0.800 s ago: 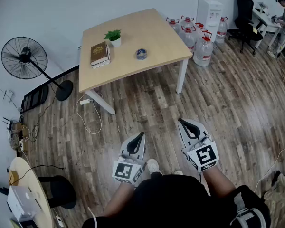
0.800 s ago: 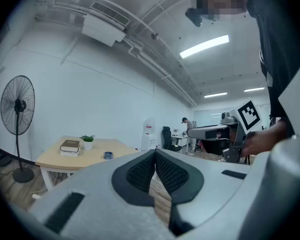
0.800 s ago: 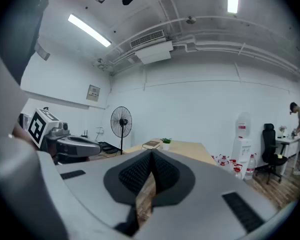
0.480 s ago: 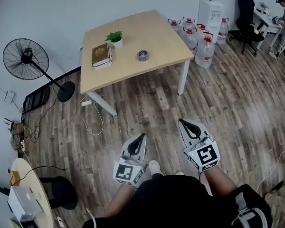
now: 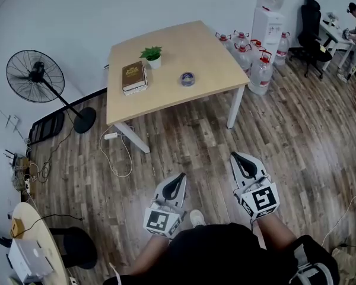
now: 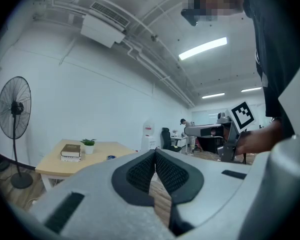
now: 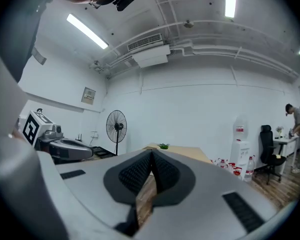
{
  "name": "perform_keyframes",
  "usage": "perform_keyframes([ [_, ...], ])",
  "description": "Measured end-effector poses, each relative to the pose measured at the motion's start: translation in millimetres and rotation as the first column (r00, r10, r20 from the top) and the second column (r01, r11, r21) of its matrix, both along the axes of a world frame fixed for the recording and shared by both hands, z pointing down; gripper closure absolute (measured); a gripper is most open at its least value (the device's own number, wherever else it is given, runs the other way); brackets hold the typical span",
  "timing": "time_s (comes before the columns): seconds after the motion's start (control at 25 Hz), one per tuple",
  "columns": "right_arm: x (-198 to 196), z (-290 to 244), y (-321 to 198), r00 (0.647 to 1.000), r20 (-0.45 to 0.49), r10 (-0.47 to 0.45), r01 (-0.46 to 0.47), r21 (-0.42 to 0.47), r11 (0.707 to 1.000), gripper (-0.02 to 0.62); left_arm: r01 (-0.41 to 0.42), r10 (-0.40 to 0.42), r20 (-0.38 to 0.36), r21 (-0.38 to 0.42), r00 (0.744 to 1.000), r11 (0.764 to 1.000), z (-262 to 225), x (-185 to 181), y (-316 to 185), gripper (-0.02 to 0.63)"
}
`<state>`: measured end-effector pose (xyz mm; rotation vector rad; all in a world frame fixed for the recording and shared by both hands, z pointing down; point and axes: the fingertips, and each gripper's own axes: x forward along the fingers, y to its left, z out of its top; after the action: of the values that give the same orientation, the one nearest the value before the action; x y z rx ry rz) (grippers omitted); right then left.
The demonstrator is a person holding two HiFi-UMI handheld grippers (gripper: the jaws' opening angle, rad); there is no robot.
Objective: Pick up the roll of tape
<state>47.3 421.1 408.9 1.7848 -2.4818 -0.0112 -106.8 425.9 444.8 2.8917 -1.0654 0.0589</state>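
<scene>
Head view: well beyond the left hand-held gripper (image 5: 179, 177) and right hand-held gripper (image 5: 234, 156), both low over the wooden floor (image 5: 184, 135), the roll of tape (image 5: 188, 79) lies on the surface (image 5: 213, 58), with a book (image 5: 133, 76) and a potted plant (image 5: 152, 56) nearby. Each hand-held gripper has its jaws pressed together, holding nothing

Bright ceiling strip lights (image 6: 202, 48), soft shadows, fisheye-warped dark edges

no legible text; book (image 5: 134, 76) cover print unreadable
</scene>
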Motion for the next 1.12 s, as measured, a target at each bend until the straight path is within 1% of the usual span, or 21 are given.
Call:
perform_keyframes([
  [0.24,-15.1,0.3,-17.3,1.000,0.010,0.020,-0.020,0.008,1.000,0.598,-0.020,0.019,0.014,0.013,1.000,1.000,1.4,-19.4,-21.7,0.601],
  [0.48,-17.8,3.2,-37.0,1.000,-0.006,0.030,-0.030,0.005,1.000,0.598,-0.031,0.031,0.011,0.013,0.999,0.999,3.2,-17.3,-45.8,0.601],
  [0.72,-4.5,3.8,-72.8,0.999,0.004,0.039,-0.039,-0.005,0.999,0.598,-0.044,0.044,0.012,0.009,0.999,0.999,4.3,-4.9,-79.8,0.601],
  [0.88,11.1,1.4,-101.2,1.000,-0.004,0.030,-0.030,0.004,1.000,0.598,-0.046,0.046,0.019,0.008,0.999,0.999,6.4,11.7,-107.1,0.601],
  [1.12,42.7,6.9,-154.9,1.000,-0.001,0.022,-0.022,-0.012,1.000,0.598,-0.020,0.020,0.029,-0.012,0.999,1.000,13.7,36.0,-161.5,0.601],
])
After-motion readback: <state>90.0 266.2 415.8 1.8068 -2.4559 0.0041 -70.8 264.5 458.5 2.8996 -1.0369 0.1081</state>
